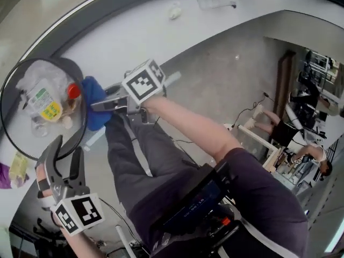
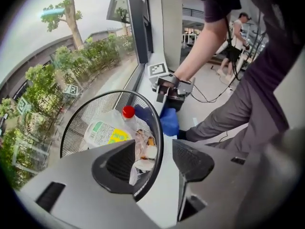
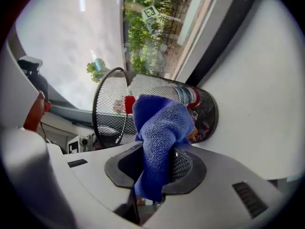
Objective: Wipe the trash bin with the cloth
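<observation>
The trash bin (image 2: 90,113) stands on the white ledge (image 1: 140,31), right by the window (image 2: 57,56). It is a black bin made of wire net, and I can see through its side. I think it sits close to the ledge's outer edge too, but the bendy view makes that hard to tell. Inside it lies a plastic bottle (image 2: 106,132) with a red cap (image 2: 128,111), and some crumpled rubbish under it.

The blue cloth (image 3: 159,128) is on the outside of the bin, touching its side just below the rim. My right gripper (image 3: 155,168) has the cloth squeezed tight between its two jaws. A bunch of cloth sticks out in front and a bit hangs down behind.

My left gripper (image 2: 155,163) is at the near side of the bin with its jaws wide apart. The rim goes between them, one jaw inside the bin and one outside. The outside jaw does not touch the rim.
</observation>
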The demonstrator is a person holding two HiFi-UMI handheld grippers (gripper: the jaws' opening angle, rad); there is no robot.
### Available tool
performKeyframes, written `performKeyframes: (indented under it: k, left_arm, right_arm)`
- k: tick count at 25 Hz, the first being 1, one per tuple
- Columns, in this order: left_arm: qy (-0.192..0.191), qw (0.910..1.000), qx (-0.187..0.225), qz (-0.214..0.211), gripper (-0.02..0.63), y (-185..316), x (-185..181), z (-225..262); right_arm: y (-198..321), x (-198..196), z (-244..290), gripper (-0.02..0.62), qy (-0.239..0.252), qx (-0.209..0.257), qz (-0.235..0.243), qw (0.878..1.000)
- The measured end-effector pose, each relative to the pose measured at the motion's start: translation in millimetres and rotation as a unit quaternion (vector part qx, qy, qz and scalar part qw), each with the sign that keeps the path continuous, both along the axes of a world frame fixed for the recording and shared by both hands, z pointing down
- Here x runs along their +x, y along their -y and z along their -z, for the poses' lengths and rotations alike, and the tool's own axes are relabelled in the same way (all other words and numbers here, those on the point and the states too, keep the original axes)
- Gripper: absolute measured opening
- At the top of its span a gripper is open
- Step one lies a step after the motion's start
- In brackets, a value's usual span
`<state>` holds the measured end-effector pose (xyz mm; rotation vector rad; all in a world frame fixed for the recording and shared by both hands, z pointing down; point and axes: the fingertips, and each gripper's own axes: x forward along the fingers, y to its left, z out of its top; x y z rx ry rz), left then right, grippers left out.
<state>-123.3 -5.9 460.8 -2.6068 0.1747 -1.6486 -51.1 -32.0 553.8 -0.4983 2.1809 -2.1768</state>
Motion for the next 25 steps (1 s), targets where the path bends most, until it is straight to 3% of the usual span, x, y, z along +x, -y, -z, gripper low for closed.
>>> performKeyframes:
  k: [3,6,9,12,14,20,25]
  left_arm:
    - [0.011,0.9986,-0.027,-0.043,0.3,-3.2,-14.4,5.2]
    - [0.068,0.9936,0.001,-0.091,0.308,-3.4,-31.2,-4.1]
    - [0.091,0.9907,0.027,-0.098,0.307,1.7,-25.3,-3.2]
    - [0.083,0.9934,0.033,-0.072,0.225,11.9,-15.1,-0.8]
    - [0.077,0.9951,0.024,-0.056,0.207,14.4,-13.3,-4.8]
    - [0.064,0.9974,0.015,-0.029,0.212,18.3,-17.6,-14.4]
    - [0.067,0.9975,0.0,0.02,0.212,11.5,-12.5,-22.7]
  right_arm:
    - [36.2,35.7,30.5,0.101,-0.019,0.047,-0.007,0.999]
    - [103.3,60.8,83.4,0.101,-0.02,0.118,-0.024,0.993]
    - [158.0,74.3,108.4,0.101,-0.052,0.169,-0.028,0.984]
    - [164.3,59.0,100.9,0.101,0.017,0.088,-0.055,0.994]
    - [148.5,49.0,72.3,0.101,0.003,0.059,-0.042,0.997]
    - [121.8,57.0,41.8,0.101,0.007,0.041,-0.106,0.994]
    - [76.3,50.2,25.8,0.101,0.021,0.009,-0.111,0.994]
